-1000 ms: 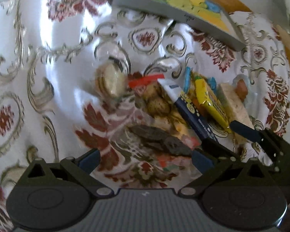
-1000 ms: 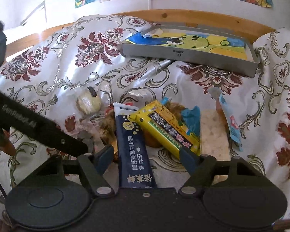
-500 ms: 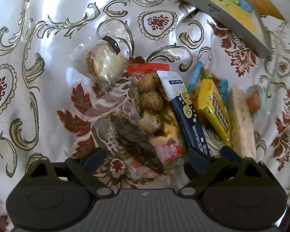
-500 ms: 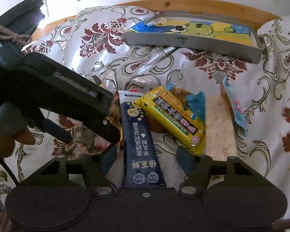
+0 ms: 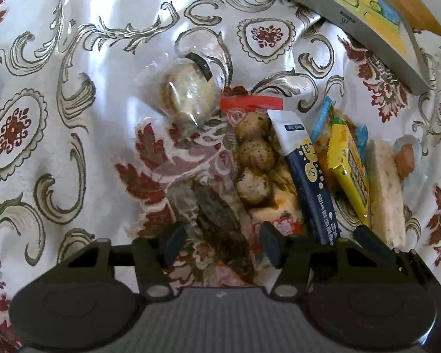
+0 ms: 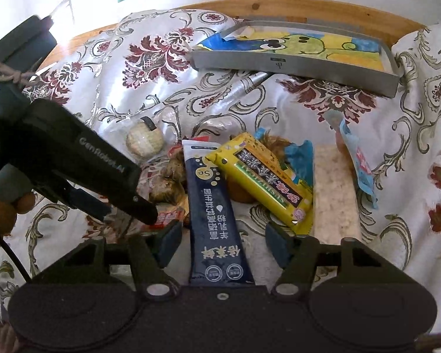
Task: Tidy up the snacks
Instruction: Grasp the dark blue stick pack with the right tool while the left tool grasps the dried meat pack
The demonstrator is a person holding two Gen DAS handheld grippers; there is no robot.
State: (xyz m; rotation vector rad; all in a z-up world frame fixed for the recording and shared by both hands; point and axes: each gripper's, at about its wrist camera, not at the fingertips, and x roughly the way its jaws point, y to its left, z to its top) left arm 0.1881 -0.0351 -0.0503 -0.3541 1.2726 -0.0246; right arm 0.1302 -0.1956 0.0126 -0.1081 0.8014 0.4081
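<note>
Snacks crowd together; navy sachet (image 6: 217,211) overlaps yellow bar (image 6: 264,179).

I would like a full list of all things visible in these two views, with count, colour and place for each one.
round cake in clear wrapper: 1, pale beige, left top of the snack pile
bag of brown balls: 1, clear with red top strip, pile centre
dark dried snack pack: 1, brown-black, between the left gripper's fingers
navy stick pack: 1, dark blue and white, between the right gripper's fingers
yellow bar: 1, yellow, right of the navy stick pack
rice cracker bar: 1, off-white, right side of pile
grey tray: 1, grey with a colourful drawing inside, behind the pile
floral cloth: 1, white, red and gold, under everything
left gripper: 1, black, open
right gripper: 1, black, open
</note>
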